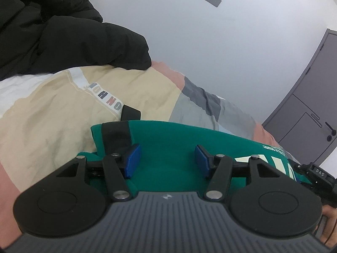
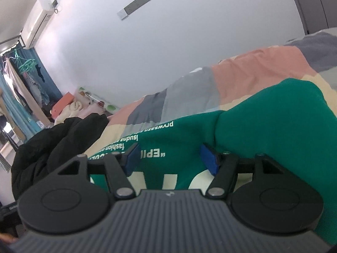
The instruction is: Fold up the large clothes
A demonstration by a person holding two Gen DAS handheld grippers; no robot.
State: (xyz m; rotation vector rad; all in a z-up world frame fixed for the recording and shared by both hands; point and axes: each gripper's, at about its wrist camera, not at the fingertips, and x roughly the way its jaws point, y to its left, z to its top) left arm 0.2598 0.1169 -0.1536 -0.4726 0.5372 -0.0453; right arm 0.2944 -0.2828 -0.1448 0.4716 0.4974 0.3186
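Here, both tongs face a green top (image 1: 168,139) that lies on the bed (image 1: 52,126), my landmark for every position below. The left gripper (image 1: 166,160) stands wide, its blue pads (image 1: 132,160) apart with green cloth showing between them and nothing pinched; whether they touch the cloth I cannot tell. A black ribbed band (image 1: 117,137), a cuff or a hem, sits at the top's edge just beside the left pad. The right gripper (image 2: 168,158) is likewise wide, over the white lettering (image 2: 151,154) of the top (image 2: 263,126), and grips nothing. To the right of that gripper a green fold rises off the bed. A black coat (image 1: 52,35) is heaped farther up the bed, apart from the top; a beige garment (image 1: 63,109) lies between coat and top.

I judge the fold not yet begun. Risks from here:
- if I close either gripper too deep, it may catch the bed cover with the cloth and drag it
- a pinch on one layer only would let the raised fold slump and leave a skewed crease
- uneven lift between my two hands would twist the top
- a long sweep could pull the beige garment along, since its edge lies just beside the band
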